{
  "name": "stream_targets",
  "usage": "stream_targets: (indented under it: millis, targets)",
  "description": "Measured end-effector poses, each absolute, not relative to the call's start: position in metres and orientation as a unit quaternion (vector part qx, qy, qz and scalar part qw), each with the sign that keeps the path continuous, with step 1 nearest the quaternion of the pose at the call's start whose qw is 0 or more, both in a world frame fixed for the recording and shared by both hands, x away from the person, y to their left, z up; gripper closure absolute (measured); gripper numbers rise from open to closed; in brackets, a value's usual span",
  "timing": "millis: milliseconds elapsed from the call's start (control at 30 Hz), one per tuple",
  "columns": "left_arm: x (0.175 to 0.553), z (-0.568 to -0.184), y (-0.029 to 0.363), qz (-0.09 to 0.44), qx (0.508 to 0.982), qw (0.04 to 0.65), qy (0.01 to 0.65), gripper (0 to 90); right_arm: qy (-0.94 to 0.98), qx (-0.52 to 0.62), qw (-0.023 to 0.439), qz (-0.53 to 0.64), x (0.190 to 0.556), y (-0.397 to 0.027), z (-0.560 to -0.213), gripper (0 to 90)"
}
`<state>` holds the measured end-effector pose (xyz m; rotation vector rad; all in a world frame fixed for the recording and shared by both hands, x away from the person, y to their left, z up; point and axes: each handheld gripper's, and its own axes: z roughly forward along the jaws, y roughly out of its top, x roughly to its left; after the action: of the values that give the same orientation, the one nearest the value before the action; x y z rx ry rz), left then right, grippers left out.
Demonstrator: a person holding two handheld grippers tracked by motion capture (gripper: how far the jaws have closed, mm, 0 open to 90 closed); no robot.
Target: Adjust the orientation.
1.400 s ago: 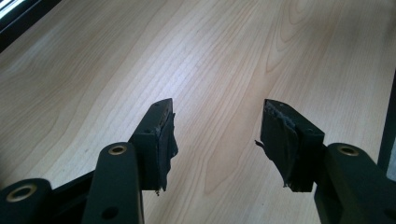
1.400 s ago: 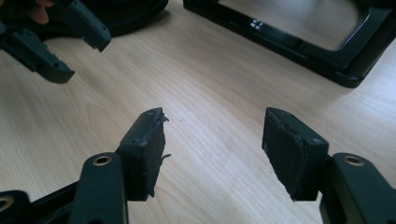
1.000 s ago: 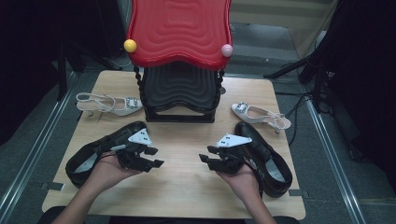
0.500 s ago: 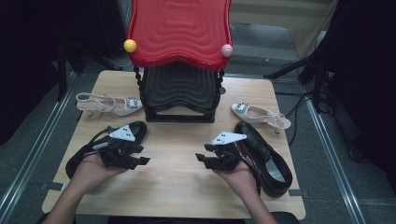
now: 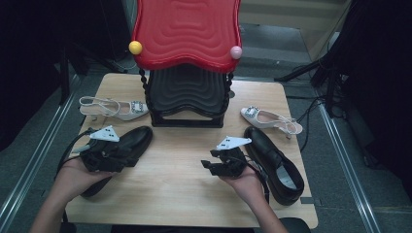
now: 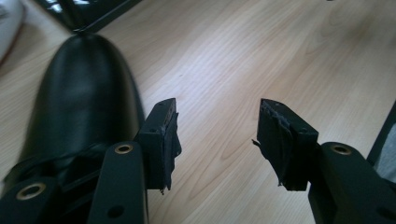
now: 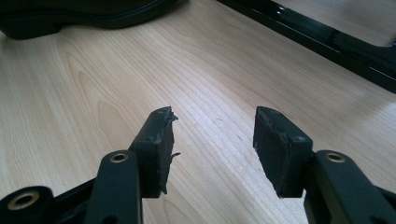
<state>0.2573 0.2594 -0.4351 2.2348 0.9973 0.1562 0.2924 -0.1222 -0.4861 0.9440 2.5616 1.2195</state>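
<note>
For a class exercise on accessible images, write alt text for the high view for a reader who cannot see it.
Two hands hold open tongs, left and right, over a wooden table, each beside a black shoe, left and right. Behind stand a red and black rack and two white heeled sandals, left and right.

Even overhead light brightens the wooden table (image 5: pixel 184 170) while the surrounding floor sinks into near black. The red shelf top (image 5: pixel 187 31) shows soft sheen. In the left gripper view the black leather shoe (image 6: pixel 84 98) blurs slightly (glossy highlights), and far corners soften.
</note>
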Motion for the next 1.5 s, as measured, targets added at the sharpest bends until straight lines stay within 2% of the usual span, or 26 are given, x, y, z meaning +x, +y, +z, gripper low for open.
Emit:
stream_targets:
  millis: [267, 667, 900, 1167, 1333, 1400, 1500]
  targets:
    - [0.254, -0.433, 0.279, 0.070, 0.854, 0.324, 0.402, 49.1, 0.858, 0.311, 0.076, 0.401, 0.293, -0.119, -0.489, 48.8]
    - [0.226, -0.435, 0.306, 0.072, 0.840, 0.330, 0.424, 50.3, 0.859, 0.312, 0.078, 0.399, 0.295, -0.118, -0.489, 48.5]
    - [0.215, -0.442, 0.322, 0.085, 0.827, 0.314, 0.460, 50.0, 0.862, 0.307, 0.078, 0.396, 0.296, -0.116, -0.490, 48.5]
    - [0.229, -0.466, 0.317, 0.091, 0.806, 0.328, 0.484, 52.0, 0.863, 0.309, 0.077, 0.392, 0.297, -0.114, -0.492, 48.5]
    - [0.241, -0.471, 0.306, 0.102, 0.809, 0.312, 0.488, 54.7, 0.865, 0.308, 0.079, 0.389, 0.298, -0.114, -0.493, 48.6]
    - [0.247, -0.472, 0.304, 0.104, 0.806, 0.310, 0.494, 57.7, 0.864, 0.308, 0.079, 0.389, 0.298, -0.114, -0.493, 48.6]
    - [0.251, -0.473, 0.304, 0.080, 0.802, 0.319, 0.498, 63.1, 0.864, 0.310, 0.077, 0.389, 0.298, -0.113, -0.493, 48.8]
